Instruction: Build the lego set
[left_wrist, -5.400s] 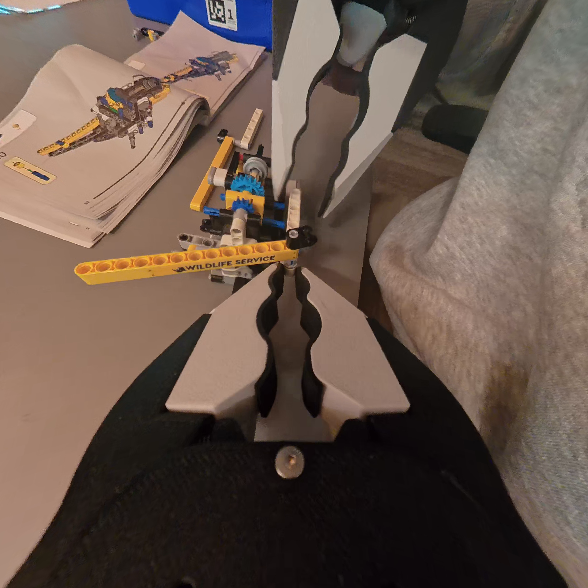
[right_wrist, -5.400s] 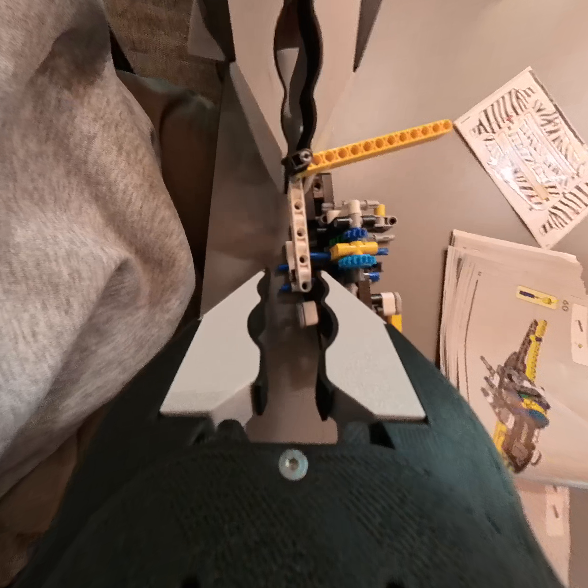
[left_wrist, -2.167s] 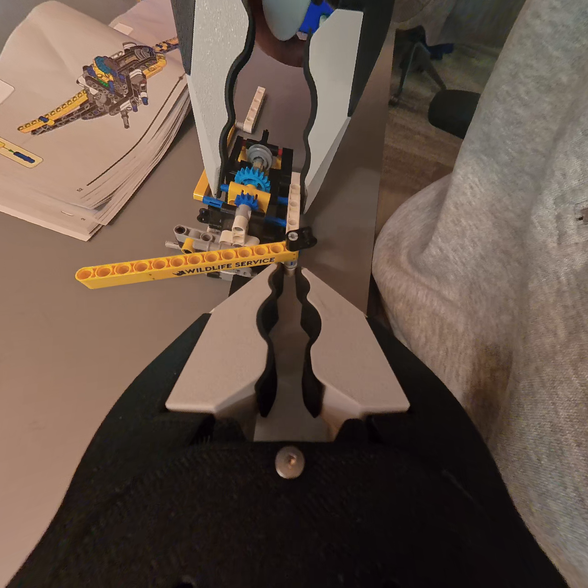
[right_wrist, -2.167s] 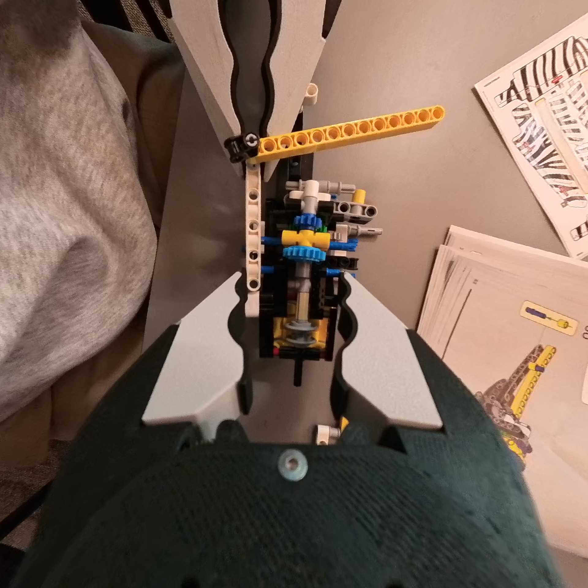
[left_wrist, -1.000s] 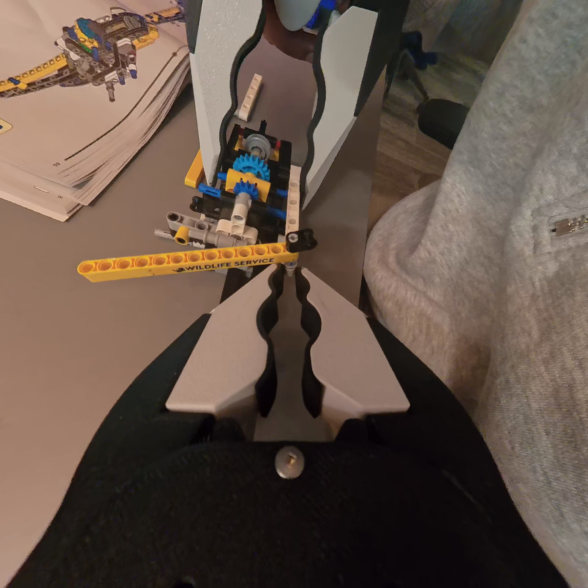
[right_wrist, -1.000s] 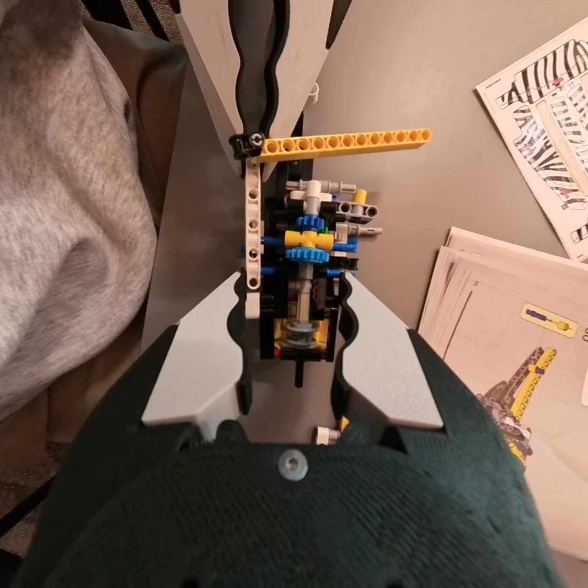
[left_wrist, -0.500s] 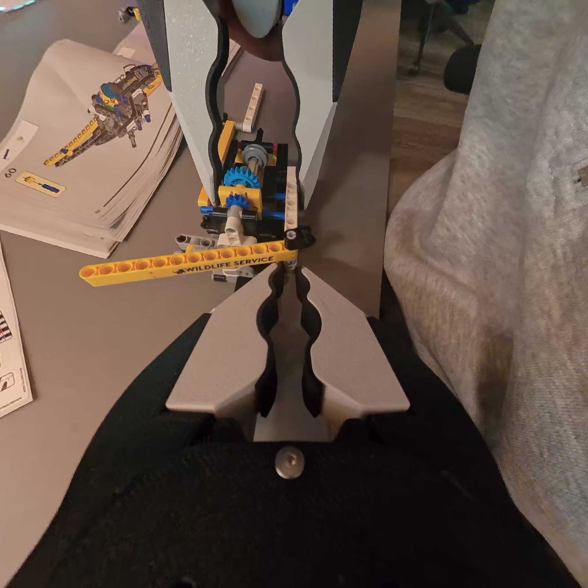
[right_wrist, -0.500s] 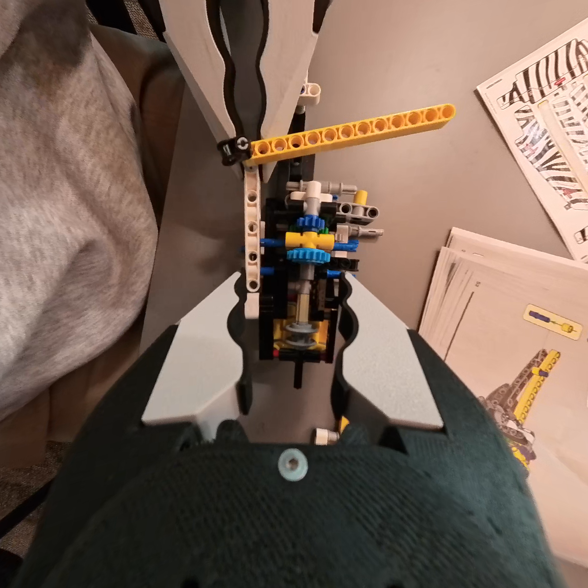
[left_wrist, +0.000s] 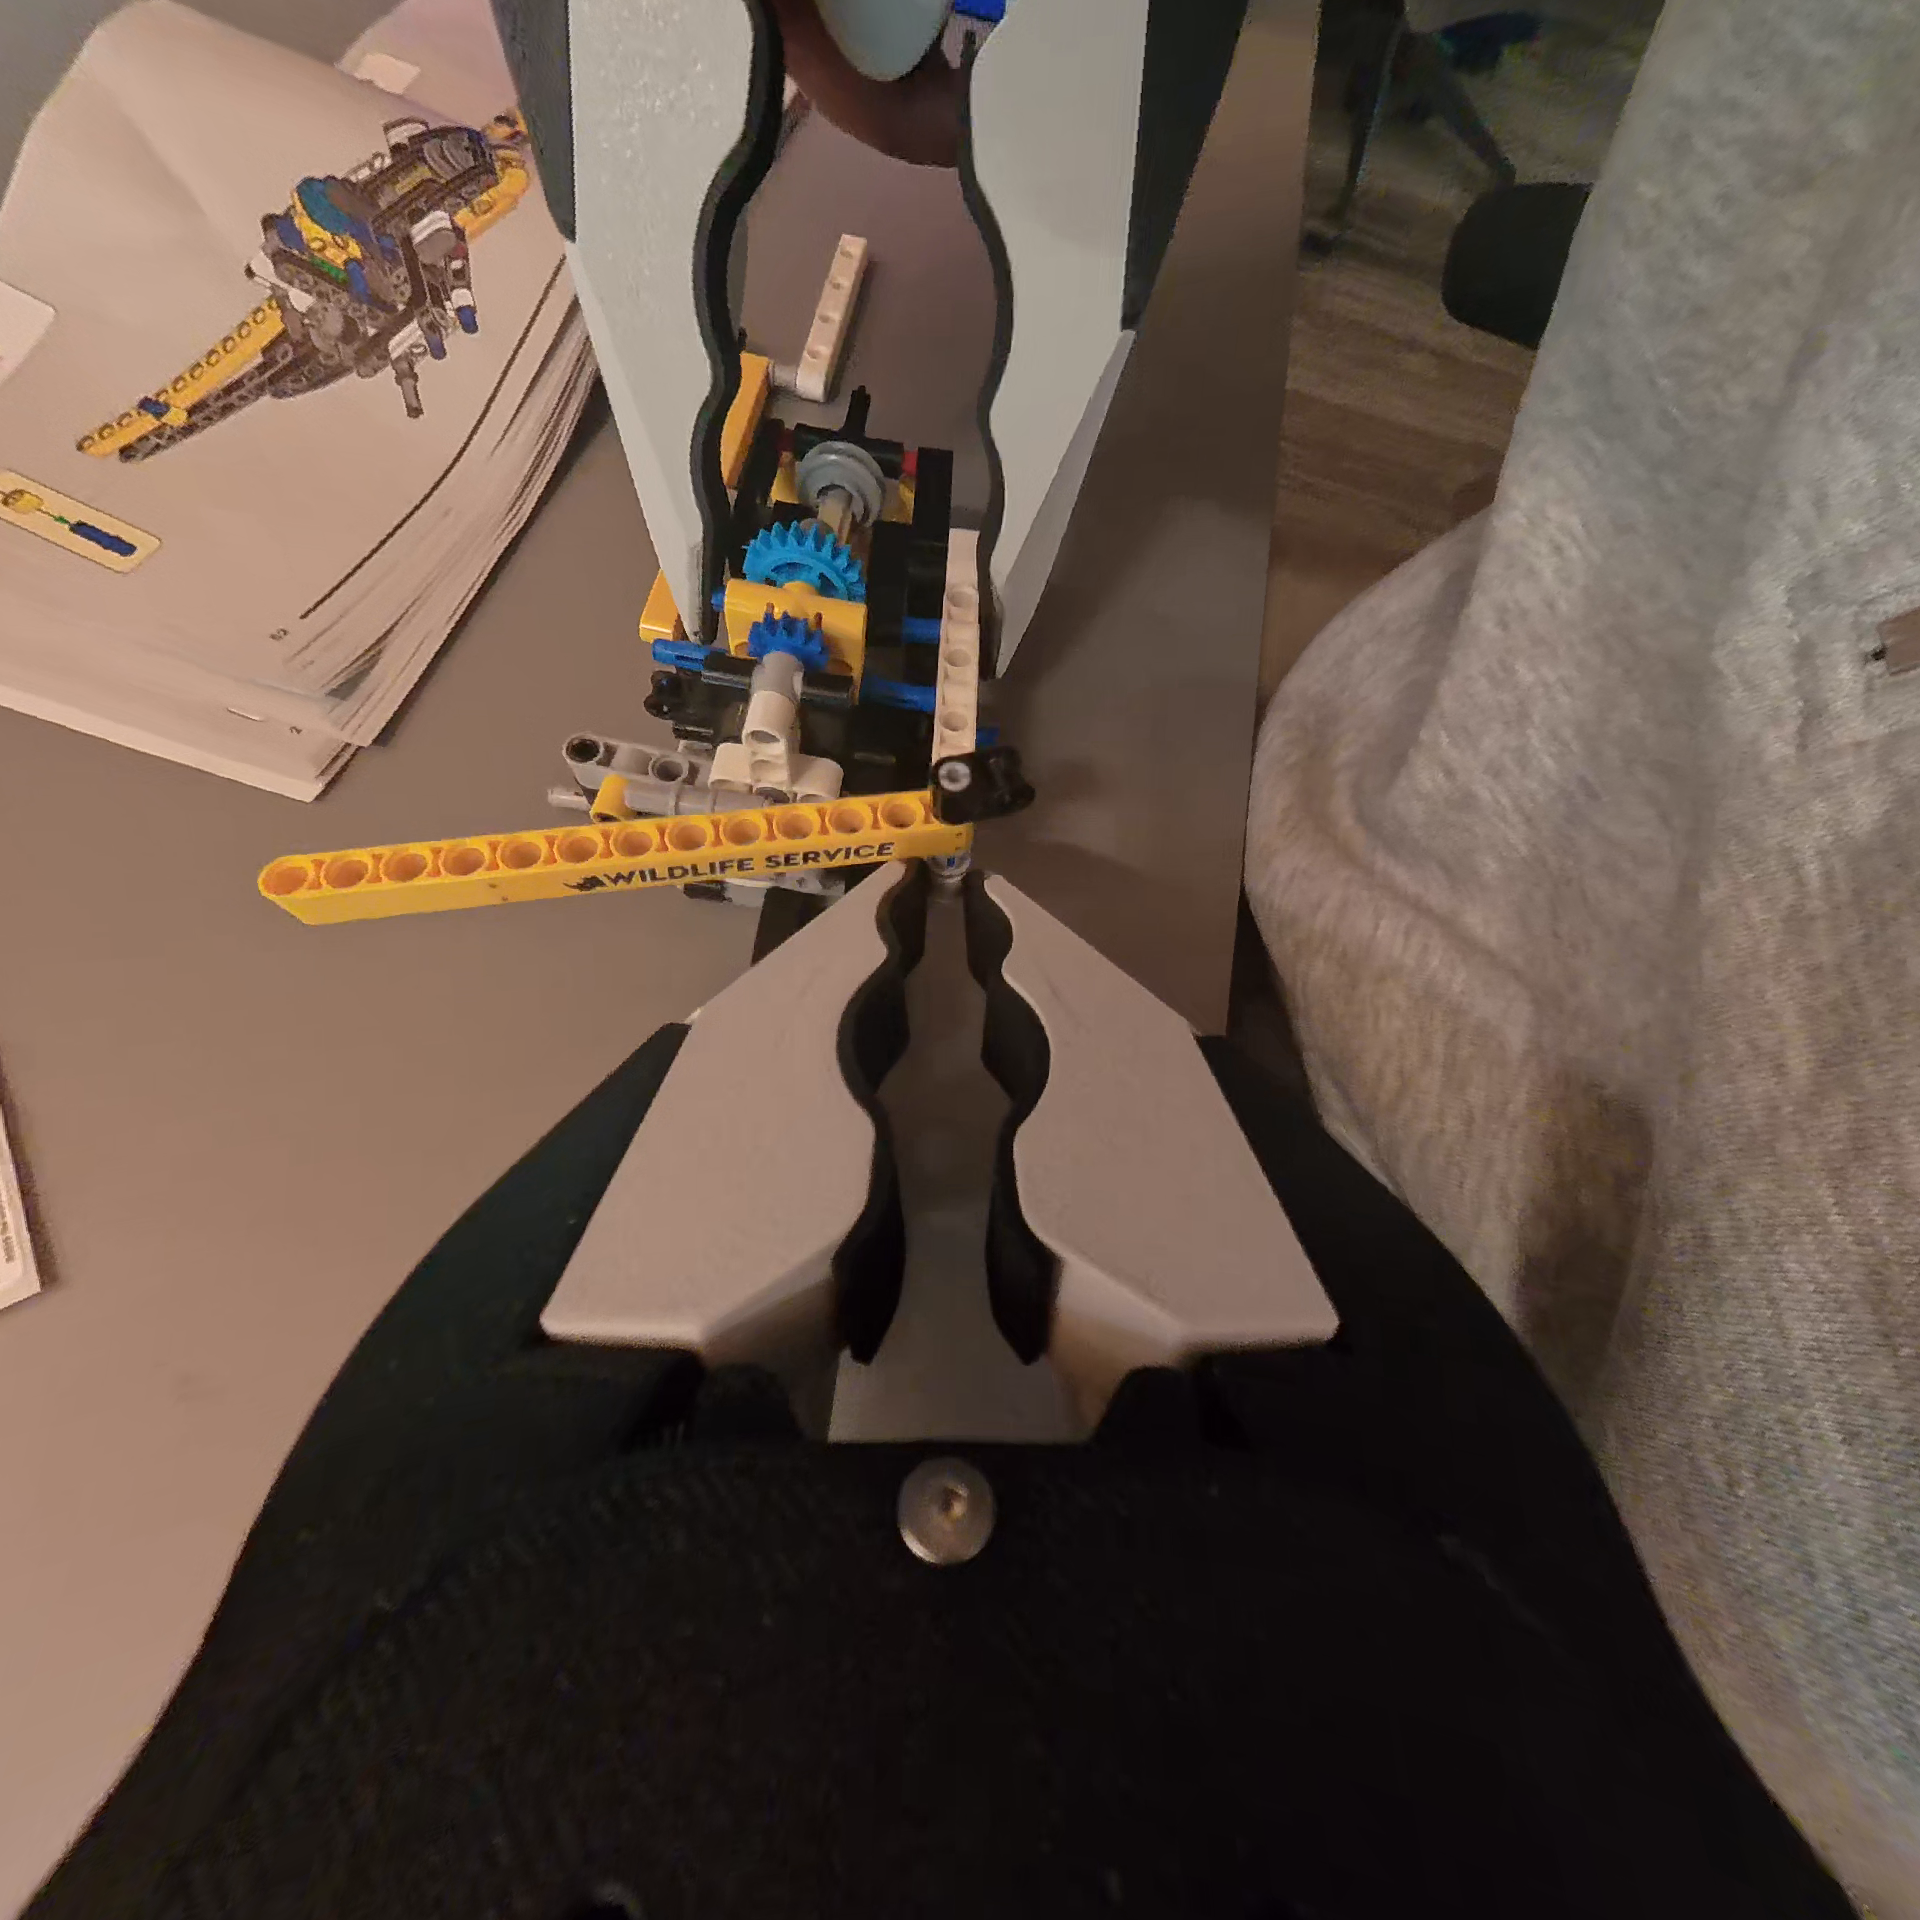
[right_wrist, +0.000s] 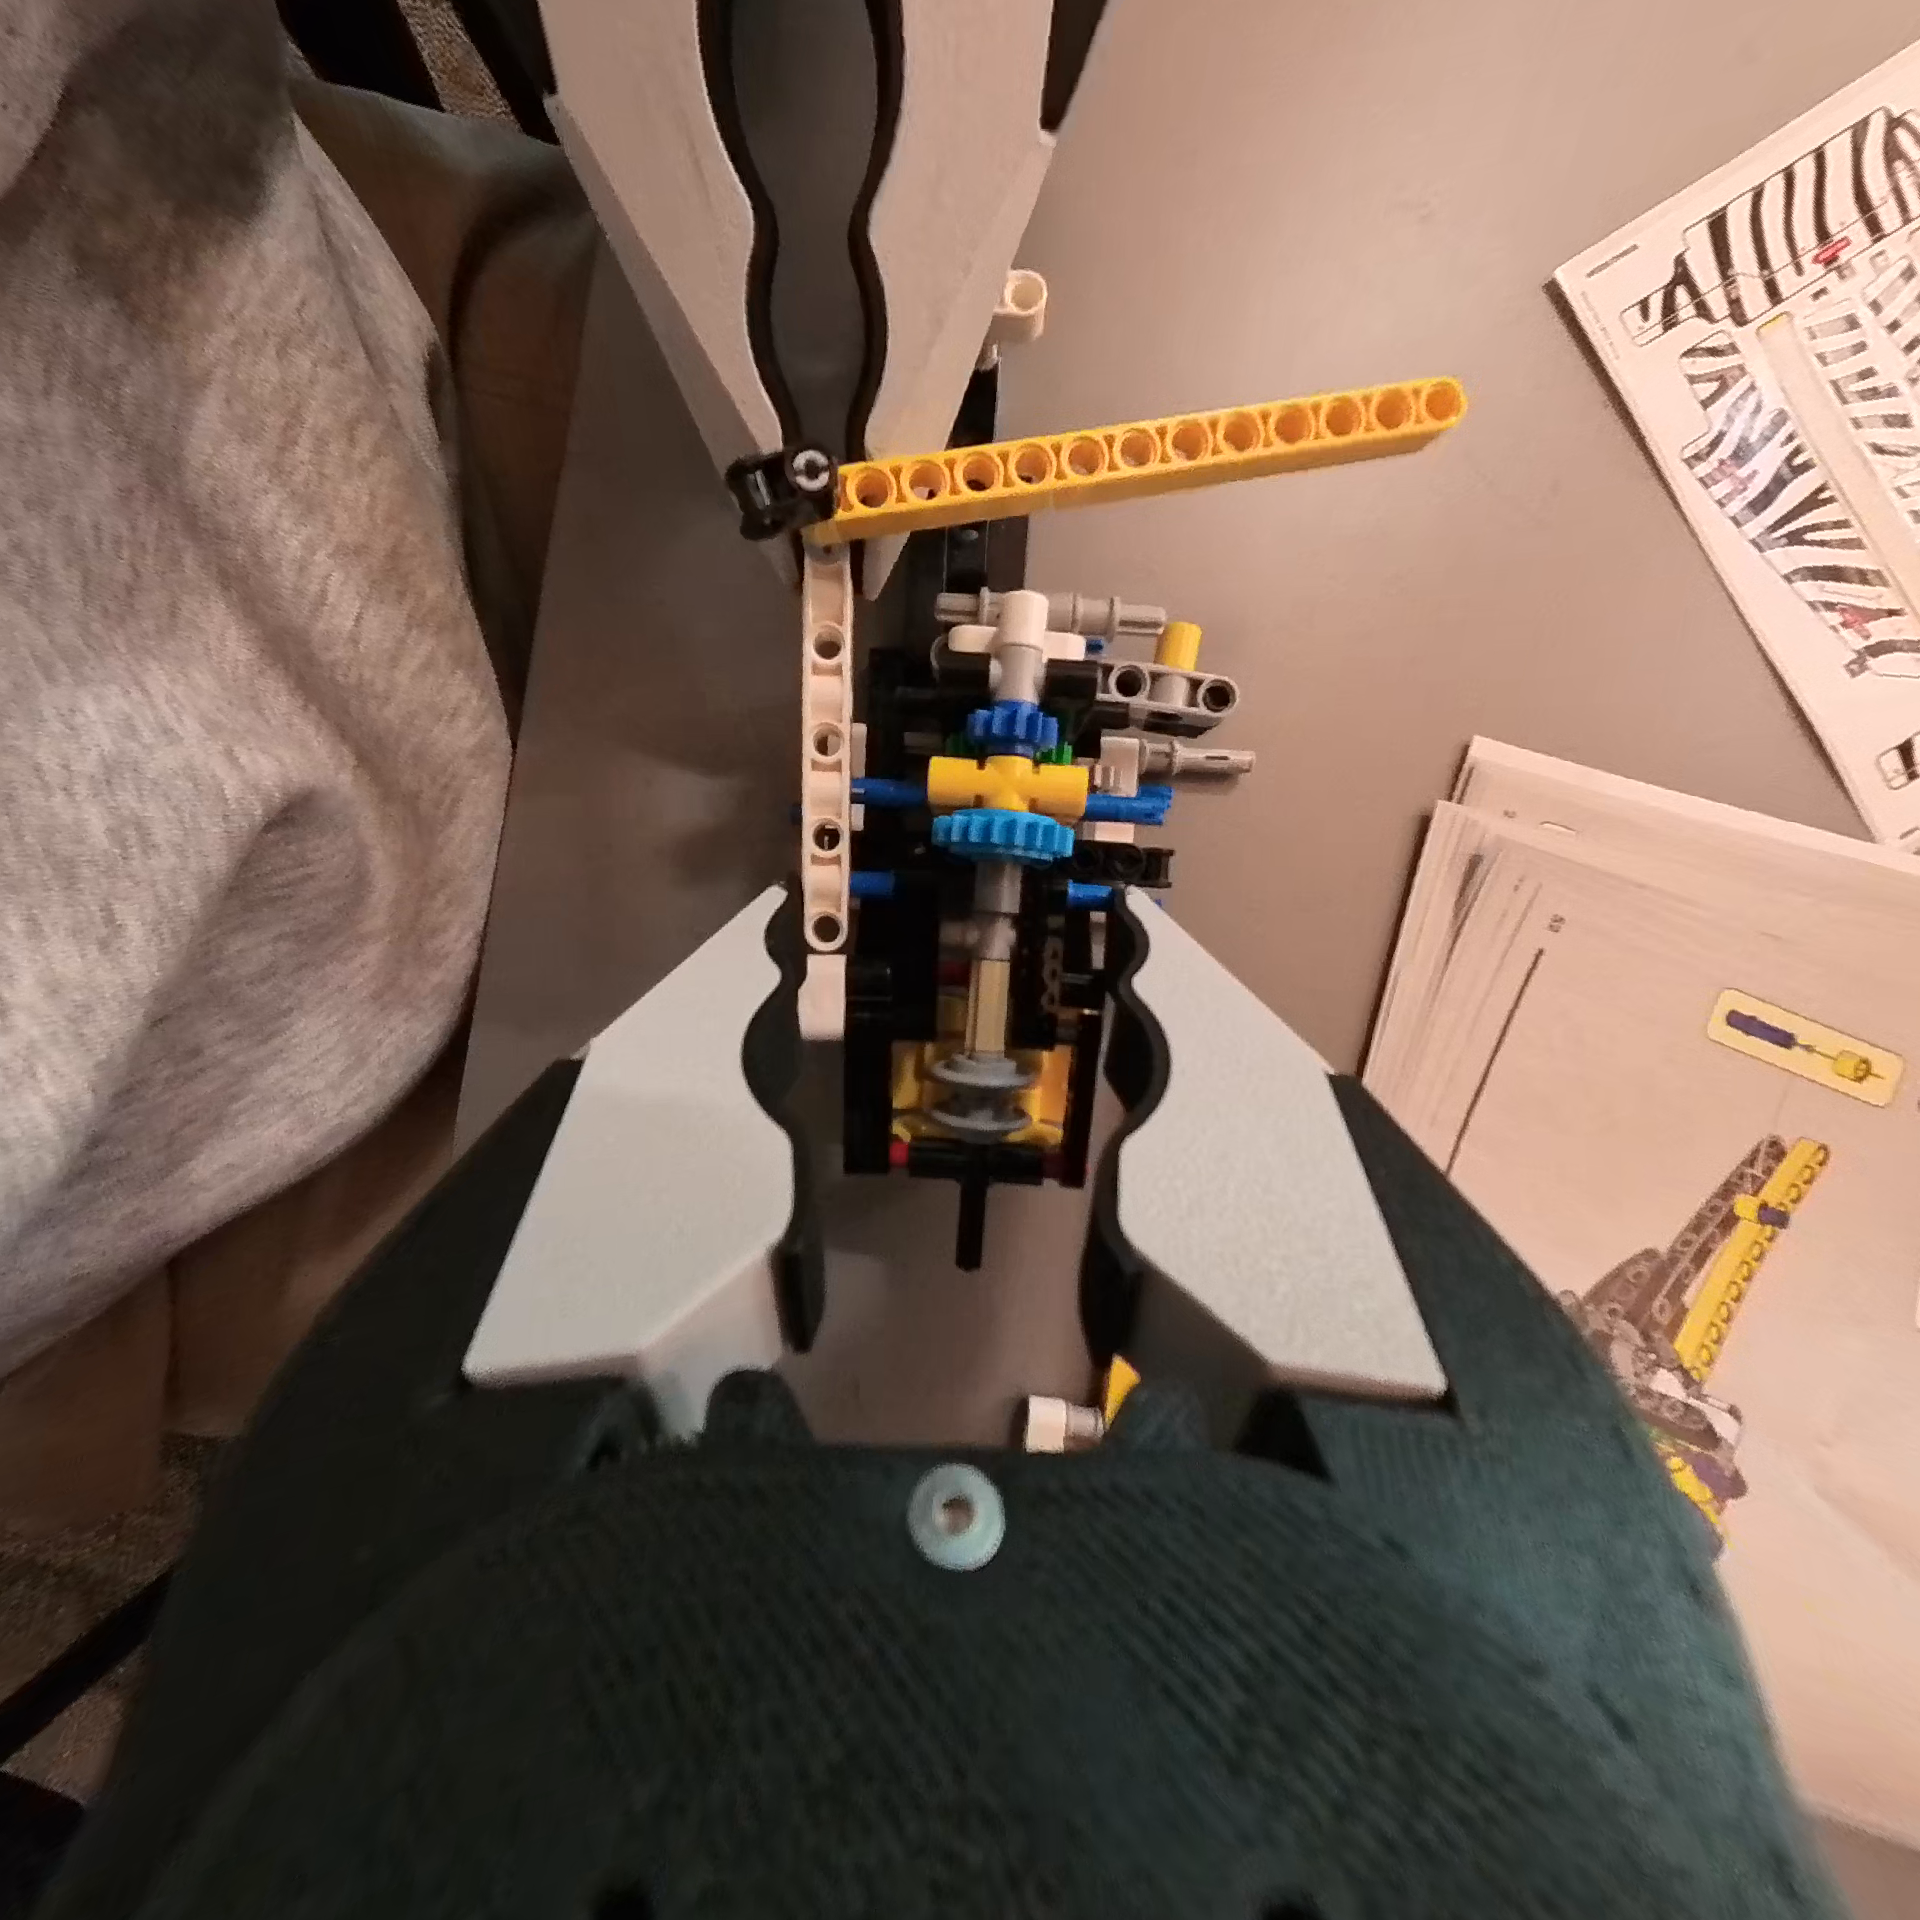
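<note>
The lego assembly (left_wrist: 821, 623), a black frame with blue gears and a yellow hub, lies on the grey table near its edge. A long yellow beam (left_wrist: 582, 862) sticks out sideways from its near end, joined by a black connector (left_wrist: 977, 784). My left gripper (left_wrist: 940, 883) is shut on a small grey pin at that end of the beam. My right gripper (right_wrist: 954, 904) is closed on the sides of the black frame (right_wrist: 987, 831). It also shows in the left wrist view (left_wrist: 847, 634). The left gripper shows in the right wrist view (right_wrist: 816, 457), above the yellow beam (right_wrist: 1143, 457).
An open instruction booklet (left_wrist: 260, 416) lies left of the assembly, and shows in the right wrist view (right_wrist: 1662, 1039). A zebra-striped sticker sheet (right_wrist: 1818, 416) lies beyond it. A loose white beam (left_wrist: 831, 312) lies behind the assembly. A person's grey clothing (left_wrist: 1662, 727) borders the table edge.
Since 5.4 s ago my right gripper opened wider and took the black frame. In the last second the yellow beam tilted slightly; both grips hold.
</note>
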